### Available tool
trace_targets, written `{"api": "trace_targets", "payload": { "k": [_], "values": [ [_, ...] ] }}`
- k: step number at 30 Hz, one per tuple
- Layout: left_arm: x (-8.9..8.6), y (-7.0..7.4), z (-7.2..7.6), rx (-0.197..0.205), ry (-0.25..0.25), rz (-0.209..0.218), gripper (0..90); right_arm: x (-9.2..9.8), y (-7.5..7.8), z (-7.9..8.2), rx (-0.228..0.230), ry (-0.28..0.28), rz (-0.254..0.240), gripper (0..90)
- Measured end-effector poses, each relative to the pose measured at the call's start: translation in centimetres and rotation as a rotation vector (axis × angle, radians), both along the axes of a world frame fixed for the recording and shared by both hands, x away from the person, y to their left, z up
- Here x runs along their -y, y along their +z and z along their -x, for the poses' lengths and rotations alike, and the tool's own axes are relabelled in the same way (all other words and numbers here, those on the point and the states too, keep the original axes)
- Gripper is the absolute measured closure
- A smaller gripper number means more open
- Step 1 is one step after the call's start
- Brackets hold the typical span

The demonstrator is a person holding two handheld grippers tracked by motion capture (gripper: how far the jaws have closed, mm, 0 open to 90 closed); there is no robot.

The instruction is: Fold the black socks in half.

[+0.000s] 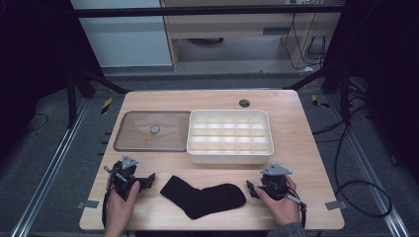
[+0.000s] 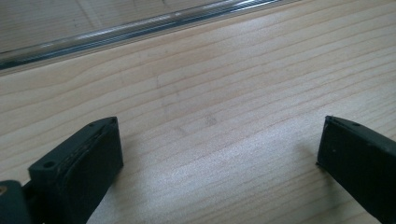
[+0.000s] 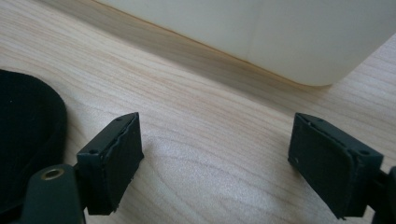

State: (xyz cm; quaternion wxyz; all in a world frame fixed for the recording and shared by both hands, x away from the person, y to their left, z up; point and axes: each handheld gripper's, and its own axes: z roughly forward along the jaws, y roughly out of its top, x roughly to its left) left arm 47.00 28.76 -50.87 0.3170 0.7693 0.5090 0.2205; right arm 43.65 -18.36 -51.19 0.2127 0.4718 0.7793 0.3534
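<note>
A black sock (image 1: 205, 197) lies flat near the table's front edge, between the two hands. My left gripper (image 1: 130, 173) rests on the wood to the sock's left. In the left gripper view it (image 2: 219, 128) is open, with bare wood between its jaws. My right gripper (image 1: 271, 181) sits to the sock's right. Seen in its own view, this gripper (image 3: 215, 123) is also open over bare wood, and the sock's rounded end (image 3: 23, 130) lies just outside its left jaw, apart from it.
A white box (image 1: 230, 157) divided into several compartments stands behind the sock, and its outer wall (image 3: 261, 32) is close ahead of the right gripper. A clear lid (image 1: 143, 140) with a round knob lies to its left, its rim (image 2: 140, 28) ahead of the left gripper.
</note>
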Motion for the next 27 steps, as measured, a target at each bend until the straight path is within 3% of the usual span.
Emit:
{"api": "trace_targets", "payload": {
  "k": [9,13,14,15,16,19,20,22,24,27],
  "values": [
    [0.0,0.0,0.1,-0.003,-0.019,0.000,0.0,0.2,0.0,-0.1,0.000,0.002,0.003,17.5],
    [0.2,0.1,0.5,-0.010,-0.037,0.003,0.6,0.3,0.2,0.2,-0.014,0.000,0.002,22.3],
    [0.4,0.4,0.8,-0.020,-0.069,0.012,2.4,0.5,0.5,0.5,-0.027,-0.007,0.007,29.2],
    [0.4,0.4,0.8,-0.020,-0.069,0.012,5.1,0.5,0.5,0.5,-0.027,-0.007,0.007,29.2],
    [0.7,0.8,1.3,-0.041,-0.102,0.006,5.5,0.6,1.1,0.8,-0.046,-0.007,-0.006,31.1],
    [1.0,1.1,2.1,-0.058,-0.117,-0.021,5.8,0.5,2.1,1.0,-0.027,-0.007,0.012,36.1],
    [1.3,1.5,2.7,-0.066,-0.130,-0.025,7.1,0.3,3.2,1.1,-0.033,0.002,0.008,39.3],
    [1.4,1.8,3.0,-0.066,-0.136,-0.018,7.1,0.0,3.6,1.2,-0.046,0.010,-0.003,41.0],
    [2.1,2.7,3.4,-0.060,-0.143,-0.017,6.7,-1.0,4.8,1.5,-0.090,0.067,-0.012,44.4],
    [2.9,3.3,3.6,-0.064,-0.154,-0.029,7.4,-1.9,5.8,1.7,-0.099,0.106,0.000,48.1]
  ]
}}
